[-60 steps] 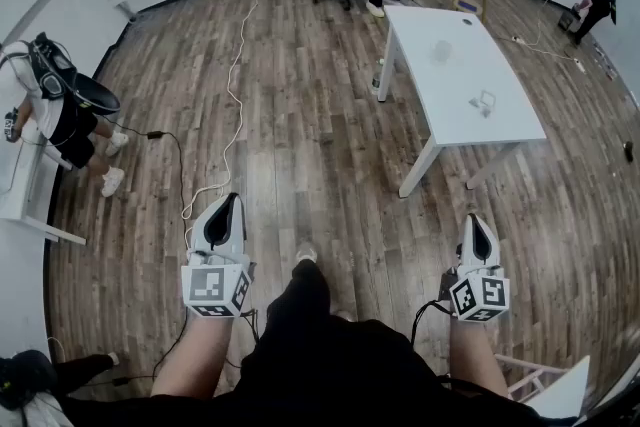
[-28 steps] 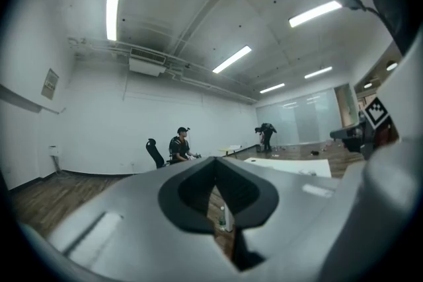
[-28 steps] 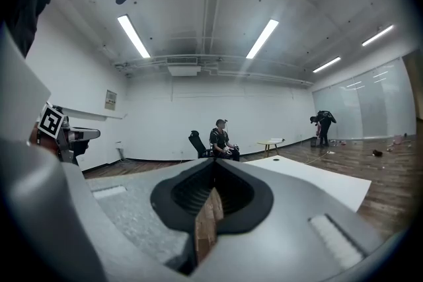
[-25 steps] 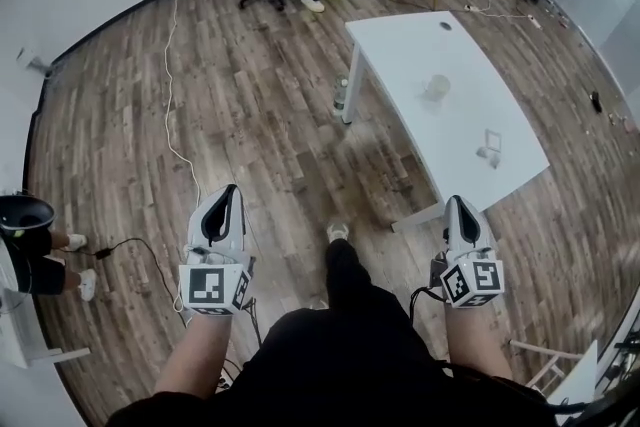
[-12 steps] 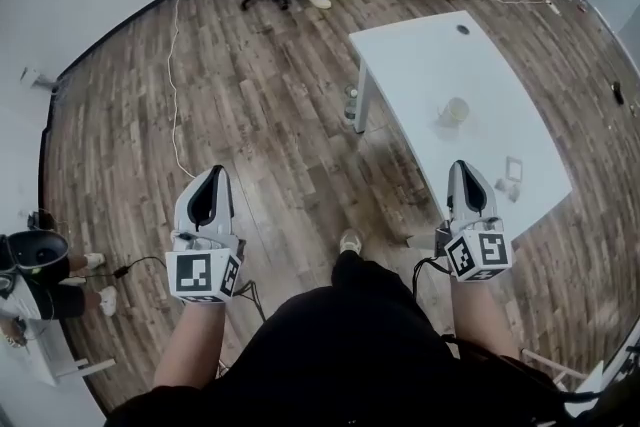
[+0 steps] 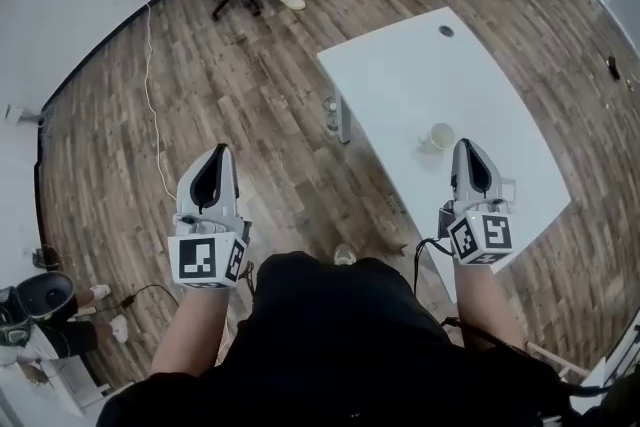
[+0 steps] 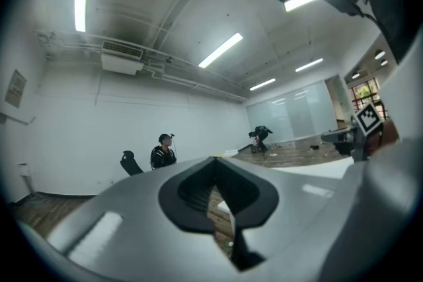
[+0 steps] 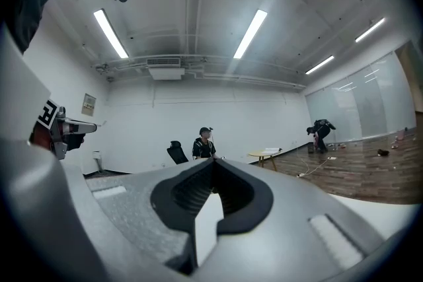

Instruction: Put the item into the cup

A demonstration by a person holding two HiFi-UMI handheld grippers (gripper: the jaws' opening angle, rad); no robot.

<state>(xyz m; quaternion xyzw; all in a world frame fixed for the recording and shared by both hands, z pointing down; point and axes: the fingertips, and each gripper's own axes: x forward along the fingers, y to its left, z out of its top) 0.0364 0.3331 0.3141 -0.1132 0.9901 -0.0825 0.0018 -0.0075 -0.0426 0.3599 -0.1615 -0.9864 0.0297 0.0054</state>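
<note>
both pairs of jaws were clenched together with nothing between them. the left gripper (image 6: 217,155) showed only a sliver of wooden floor (image 6: 250,95) through its slot, and the right gripper (image 6: 466,149) showed only white tabletop. both pointed level, the left over the floor and the right across the near part of the white table (image 6: 400,65). the cup (image 6: 440,136) stood upright on that table, just beside the right gripper's tips and apart from them. the item could not be made out; it may have lain behind the right gripper. the step in hand looked like the approach. to do it well, the person should find the item first, spread the right jaws before reaching, and keep clear of the cup.
</note>
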